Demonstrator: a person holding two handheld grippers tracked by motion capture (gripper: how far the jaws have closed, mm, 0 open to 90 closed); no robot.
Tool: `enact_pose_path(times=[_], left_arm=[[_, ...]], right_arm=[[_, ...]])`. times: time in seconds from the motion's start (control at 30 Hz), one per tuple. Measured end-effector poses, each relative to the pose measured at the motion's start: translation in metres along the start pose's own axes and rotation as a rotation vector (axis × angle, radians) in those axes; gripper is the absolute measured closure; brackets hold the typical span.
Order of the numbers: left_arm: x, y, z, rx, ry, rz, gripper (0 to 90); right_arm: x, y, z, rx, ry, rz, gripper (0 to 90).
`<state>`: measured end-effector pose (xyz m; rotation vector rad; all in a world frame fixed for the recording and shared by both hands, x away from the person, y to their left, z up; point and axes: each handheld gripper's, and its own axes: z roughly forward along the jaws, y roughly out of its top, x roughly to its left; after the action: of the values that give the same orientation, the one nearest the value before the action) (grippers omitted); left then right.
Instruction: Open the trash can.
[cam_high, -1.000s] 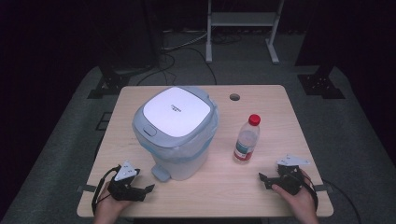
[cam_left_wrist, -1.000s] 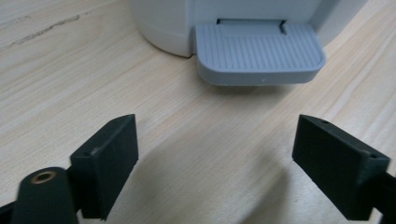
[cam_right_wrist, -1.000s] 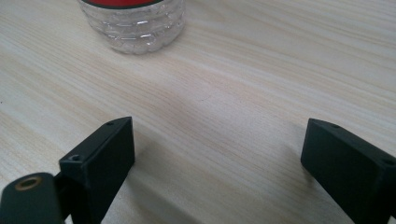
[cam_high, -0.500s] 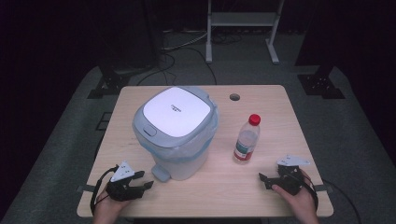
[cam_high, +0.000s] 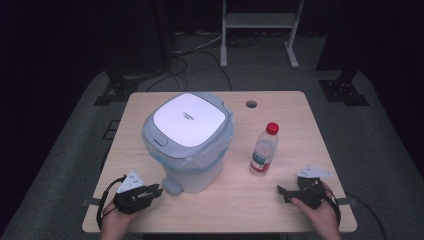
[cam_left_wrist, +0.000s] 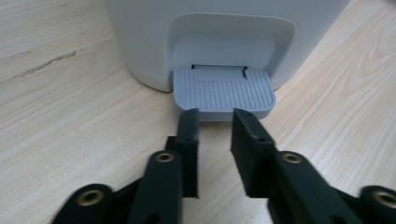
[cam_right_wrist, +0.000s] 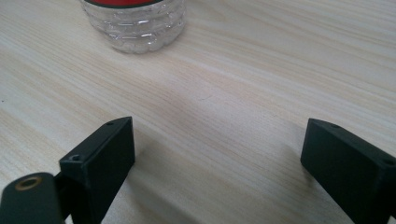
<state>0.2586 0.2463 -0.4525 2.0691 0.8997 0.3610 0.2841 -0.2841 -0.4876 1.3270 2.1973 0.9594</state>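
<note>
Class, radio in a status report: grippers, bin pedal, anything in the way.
Left gripper just narrowed, nothing between fingers, tips at bin pedal. Right gripper open, short of bottle. Nothing blocking pedal.

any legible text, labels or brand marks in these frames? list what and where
None can be read.
Bin lid: a small dark mark near its middle, too small to read.
Bottle label: red and white band, print too blurred to read.
Bin pedal: ridges, no text.
</note>
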Motion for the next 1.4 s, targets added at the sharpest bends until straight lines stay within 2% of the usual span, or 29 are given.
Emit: enact_pose_path(times=[0.2, 0.63, 0.9, 1.4], left_arm=[[-0.001, 0.008, 0.003, -0.009, -0.019, 0.017, 89.8], [-0.002, 0.018, 0.014, -0.022, 0.002, 0.026, 89.8], [-0.003, 0.021, 0.021, -0.023, 0.01, 0.015, 89.8], [-0.006, 0.025, 0.037, -0.012, 0.003, 0.032, 89.7]], right_arm=[[0.0, 0.0, 0.0, -0.001, 0.0, -0.001, 8.6], [0.0, 0.0, 0.0, 0.0, 0.0, -0.001, 8.6], [0.0, 0.0, 0.0, 0.0, 0.0, 0.0, 8.6], [0.0, 0.0, 0.0, -0.001, 0.0, -0.001, 8.6]])
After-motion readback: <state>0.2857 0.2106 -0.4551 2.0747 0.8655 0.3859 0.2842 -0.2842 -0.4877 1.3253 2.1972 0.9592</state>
